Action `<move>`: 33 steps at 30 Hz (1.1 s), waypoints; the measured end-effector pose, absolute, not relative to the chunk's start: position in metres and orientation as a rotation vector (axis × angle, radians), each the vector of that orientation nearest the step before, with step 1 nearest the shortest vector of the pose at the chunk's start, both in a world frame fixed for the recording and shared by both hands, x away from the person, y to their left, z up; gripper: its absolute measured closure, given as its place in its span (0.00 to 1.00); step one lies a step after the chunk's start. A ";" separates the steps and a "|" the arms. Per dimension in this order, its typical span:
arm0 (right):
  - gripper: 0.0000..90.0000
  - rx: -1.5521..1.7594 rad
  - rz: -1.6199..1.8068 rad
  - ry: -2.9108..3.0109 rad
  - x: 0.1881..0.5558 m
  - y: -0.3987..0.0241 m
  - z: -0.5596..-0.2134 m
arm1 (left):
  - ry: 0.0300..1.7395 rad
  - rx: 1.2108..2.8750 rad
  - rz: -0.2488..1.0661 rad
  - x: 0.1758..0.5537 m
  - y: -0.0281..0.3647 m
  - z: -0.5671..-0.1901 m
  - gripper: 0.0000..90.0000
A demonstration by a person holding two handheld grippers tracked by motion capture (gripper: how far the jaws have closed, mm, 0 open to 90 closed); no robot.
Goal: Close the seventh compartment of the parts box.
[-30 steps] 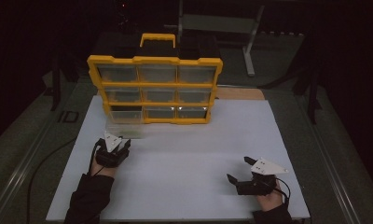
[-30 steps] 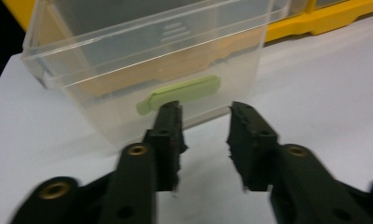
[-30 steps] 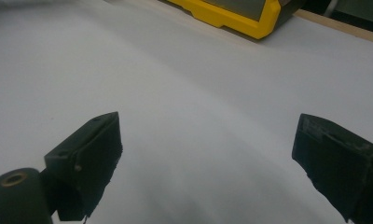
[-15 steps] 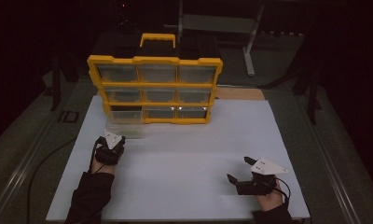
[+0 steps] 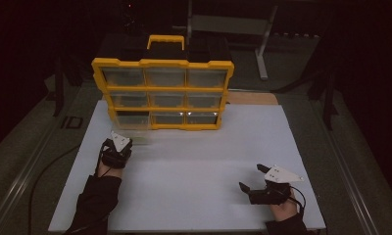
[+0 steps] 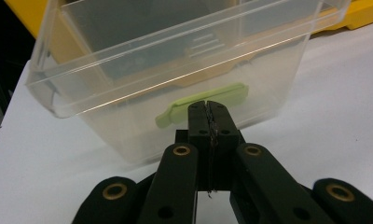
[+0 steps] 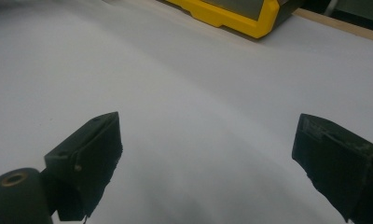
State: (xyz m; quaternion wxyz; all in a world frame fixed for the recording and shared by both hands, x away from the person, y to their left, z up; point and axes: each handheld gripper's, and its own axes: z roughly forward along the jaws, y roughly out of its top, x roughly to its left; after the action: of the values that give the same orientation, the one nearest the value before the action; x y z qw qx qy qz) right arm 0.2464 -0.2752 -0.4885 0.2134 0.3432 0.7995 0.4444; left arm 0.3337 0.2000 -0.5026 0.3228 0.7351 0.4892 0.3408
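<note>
Drawer: we see a clear plastic drawer (image 6: pixel 175 93) pulled partway out of the bottom-left slot of the yellow organizer cabinet (image 5: pixel 162 63), its front wall facing our left gripper (image 6: pixel 208 108); in the high view it juts forward onto the white board (image 5: pixel 194 166).

Left gripper: its jaws have just been closing and now stand clenched together at the drawer's front wall, right at the green pull tab (image 6: pixel 203 105). We cannot tell whether the tab's lip is pinched between the tips or only touched.

Right gripper: our right gripper (image 7: pixel 208 168) rests low over the bare board, jaws spread wide, nothing between them, well apart from the cabinet.

Handling: we judge the drawer light, thin-walled and stiff but slick; it looks empty. A hard squeeze or a twist could crack the wall.

Where to hold: the green tab is the natural grip; the front rim is the fallback.

Edges: the drawer's rails still sit in the slot, so we would pull straight, not sideways. The board's left edge lies near our left hand (image 5: pixel 110 164).

Open room: the board between both hands is bare.
</note>
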 end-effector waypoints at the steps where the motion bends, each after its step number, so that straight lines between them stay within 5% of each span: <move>1: 0.09 0.953 1.235 2.217 0.246 -0.275 -0.488 | 1.282 1.933 0.902 0.334 0.200 -0.502 1.00; 33: 0.09 0.947 1.229 2.200 0.246 -0.275 -0.487 | 1.296 1.934 0.892 0.364 0.203 -0.499 1.00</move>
State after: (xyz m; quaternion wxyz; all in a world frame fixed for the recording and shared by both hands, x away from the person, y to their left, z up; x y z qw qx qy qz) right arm 0.2455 -0.2751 -0.4874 0.2231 0.3429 0.7966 0.4451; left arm 0.3635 0.2034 -0.4988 0.3186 0.7352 0.4929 0.3392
